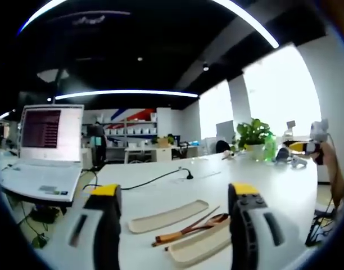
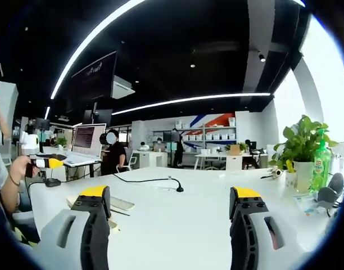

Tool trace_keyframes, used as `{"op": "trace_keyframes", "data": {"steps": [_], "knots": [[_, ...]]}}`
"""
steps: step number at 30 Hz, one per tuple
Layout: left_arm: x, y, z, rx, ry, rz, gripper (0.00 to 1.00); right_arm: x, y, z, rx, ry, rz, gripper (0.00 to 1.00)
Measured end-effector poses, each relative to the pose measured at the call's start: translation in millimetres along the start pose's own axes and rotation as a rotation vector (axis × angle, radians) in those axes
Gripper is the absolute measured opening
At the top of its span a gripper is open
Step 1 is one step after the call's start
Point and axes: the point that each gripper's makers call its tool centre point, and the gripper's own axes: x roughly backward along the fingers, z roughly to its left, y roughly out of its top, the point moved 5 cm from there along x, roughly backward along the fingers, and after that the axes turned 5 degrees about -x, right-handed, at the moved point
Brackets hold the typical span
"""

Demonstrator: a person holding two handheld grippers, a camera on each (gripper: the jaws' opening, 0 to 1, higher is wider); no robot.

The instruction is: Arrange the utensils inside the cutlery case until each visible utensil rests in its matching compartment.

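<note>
On the white table (image 1: 161, 191) a wooden spoon and chopsticks (image 1: 190, 228) lie across the edge of a cream cutlery case tray (image 1: 201, 245). The case's flat cream lid (image 1: 167, 216) lies just beyond them. My left gripper (image 1: 173, 190) hovers above and short of them, jaws wide open and empty. My right gripper (image 2: 171, 192) is also open and empty over bare tabletop. Part of the cream case (image 2: 122, 203) peeks out behind its left jaw. Each gripper appears in the other's view, the right gripper (image 1: 304, 147) and the left gripper (image 2: 46, 163), both held by a hand.
An open laptop (image 1: 48, 152) sits at the table's left end. A black cable with a small microphone (image 1: 161, 179) runs across the middle. A potted plant (image 1: 253, 135) and a green bottle (image 1: 270, 146) stand at the far side. A person (image 2: 113, 153) sits beyond the table.
</note>
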Motion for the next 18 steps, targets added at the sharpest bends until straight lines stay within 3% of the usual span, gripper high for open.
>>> {"op": "trace_keyframes", "data": {"steps": [2,4,6,11,14,18], "knots": [[2,1.6,1.7,0.003,0.001,-0.007,0.81,-11,3.2,10,0.040,0.046,0.025,0.90],[2,2.6,4.2,0.010,0.002,-0.016,0.81,-18,5.2,26,0.085,0.134,0.071,0.80],[1,1.0,6.1,0.021,0.001,-0.011,0.81,-26,11.3,47,0.086,0.217,0.077,0.83],[0,-1.8,5.2,0.019,-0.004,0.003,0.81,-43,24.3,65,0.132,0.272,0.116,0.85],[0,-2.0,1.9,0.029,-0.020,0.002,0.80,-52,27.9,74,0.207,0.316,0.169,0.82],[-1,-2.4,-3.2,0.027,-0.037,0.004,0.79,-63,31.1,79,0.224,0.361,0.198,0.86]]}}
